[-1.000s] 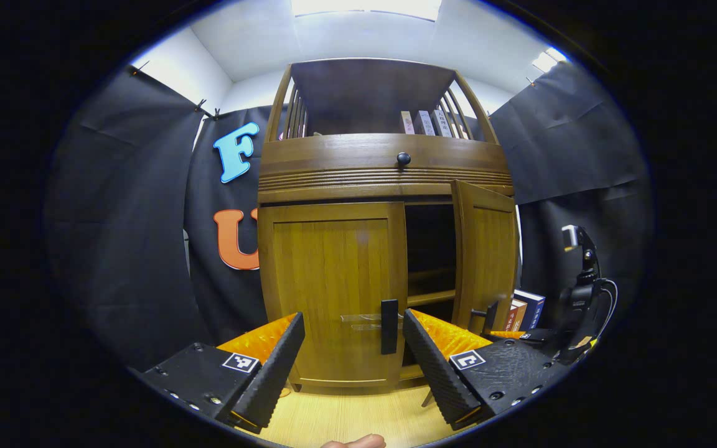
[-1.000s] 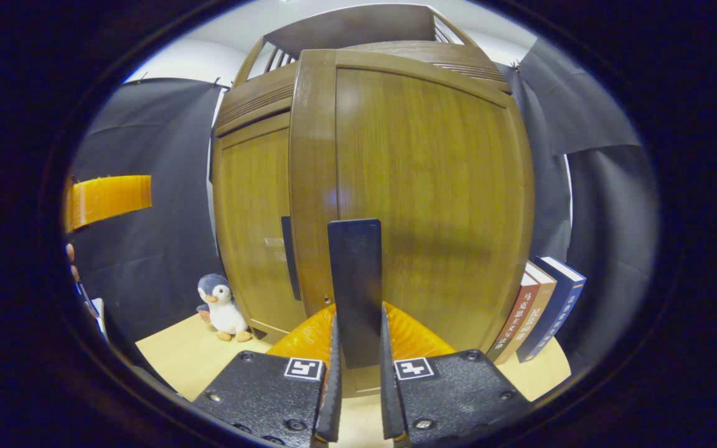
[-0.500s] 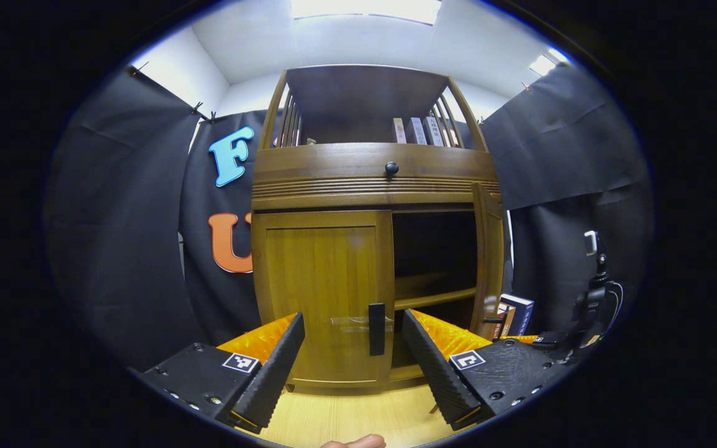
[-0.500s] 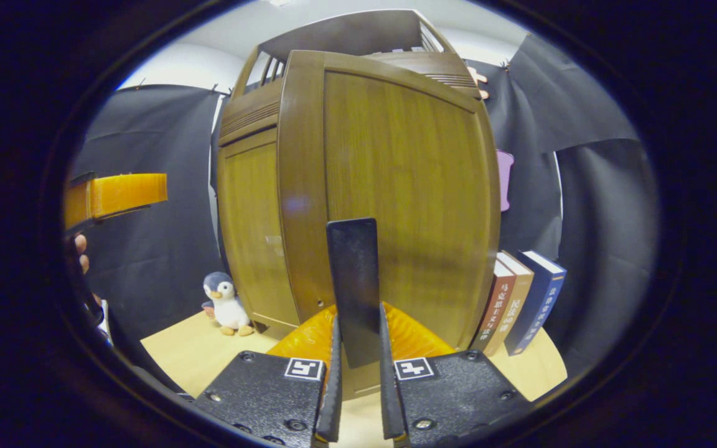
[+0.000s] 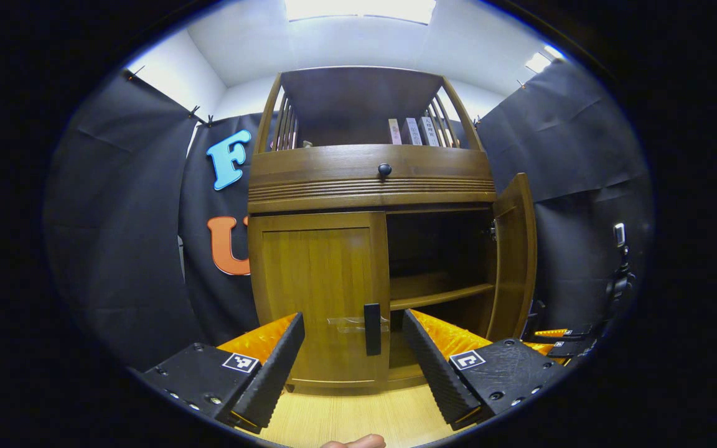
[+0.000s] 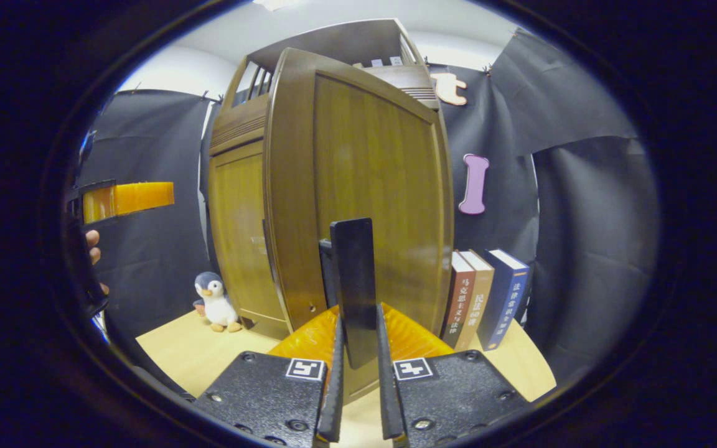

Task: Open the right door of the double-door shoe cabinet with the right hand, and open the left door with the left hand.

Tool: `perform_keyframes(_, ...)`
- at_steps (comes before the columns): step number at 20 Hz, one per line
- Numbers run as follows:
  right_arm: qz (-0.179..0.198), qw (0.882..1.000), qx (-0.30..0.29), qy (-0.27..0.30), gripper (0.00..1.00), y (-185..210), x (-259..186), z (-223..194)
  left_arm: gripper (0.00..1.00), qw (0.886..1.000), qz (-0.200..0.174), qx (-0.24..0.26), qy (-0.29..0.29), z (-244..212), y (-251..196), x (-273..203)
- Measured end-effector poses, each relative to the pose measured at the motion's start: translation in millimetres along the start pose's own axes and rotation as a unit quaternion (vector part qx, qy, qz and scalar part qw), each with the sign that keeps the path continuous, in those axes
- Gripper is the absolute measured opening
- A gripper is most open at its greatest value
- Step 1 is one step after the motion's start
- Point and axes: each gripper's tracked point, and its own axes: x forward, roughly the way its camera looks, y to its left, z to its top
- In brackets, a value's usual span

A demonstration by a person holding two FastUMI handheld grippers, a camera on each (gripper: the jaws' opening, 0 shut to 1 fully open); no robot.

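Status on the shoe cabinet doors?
Right door is swung wide, shelf exposed; the right gripper is clamped on its handle. Left door is shut; the left gripper is open, short of that door's handle. Left: grip and pull it.

Left gripper (image 5: 352, 354) level, jaws spread wide with nothing between the fingers, right gripper (image 6: 357, 373) level, both fingers clamped on the right door's handle (image 6: 353, 289), a fingertip (image 5: 353, 442) below the left gripper

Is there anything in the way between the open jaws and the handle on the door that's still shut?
Nothing visible. The left gripper is open and faces the left door's handle with only bare floor between them.
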Motion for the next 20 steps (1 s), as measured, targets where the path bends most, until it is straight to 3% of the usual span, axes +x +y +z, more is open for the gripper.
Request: perform_keyframes(20,-0.083,0.995,-0.039,-0.034,0.18,-69,-49,4,0.95,1.000,-0.009,0.009,0.013,-14,-28,4)
